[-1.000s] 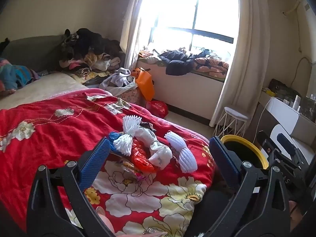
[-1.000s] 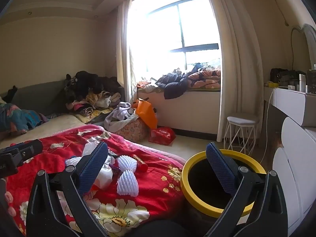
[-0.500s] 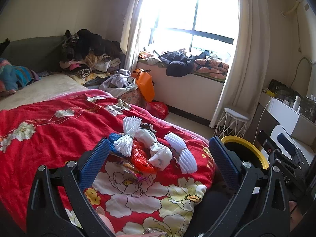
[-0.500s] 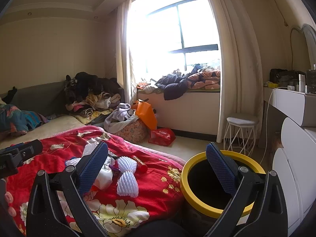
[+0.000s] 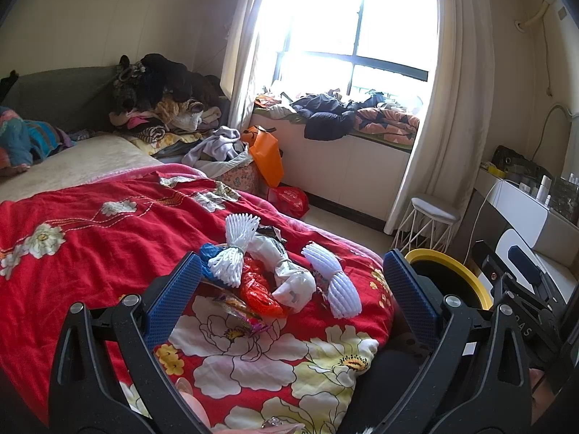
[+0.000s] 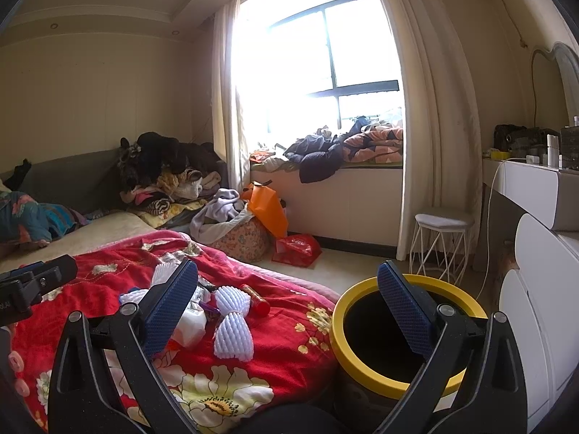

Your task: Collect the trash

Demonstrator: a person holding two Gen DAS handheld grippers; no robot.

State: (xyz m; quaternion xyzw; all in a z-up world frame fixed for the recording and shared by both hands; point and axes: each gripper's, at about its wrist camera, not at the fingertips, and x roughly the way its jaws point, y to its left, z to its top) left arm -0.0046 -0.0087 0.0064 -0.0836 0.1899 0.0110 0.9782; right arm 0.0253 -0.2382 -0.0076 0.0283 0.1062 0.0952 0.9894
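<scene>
While you hold both tools over the red blanket (image 5: 90,249), your left gripper (image 5: 289,289) and right gripper (image 6: 287,300) are spread wide and hold nothing. The trash pile (image 5: 278,275) lies on the blanket near its end. The yellow-rimmed bin (image 6: 362,369) stands on the floor just beside the blanket.

Only fragments can be read. Right of the left gripper (image 5: 291,291), the other gripper's body (image 5: 524,329) shows "AS". Left of the right gripper (image 6: 286,302), a black body (image 6: 14,303) shows "OLAI".
</scene>
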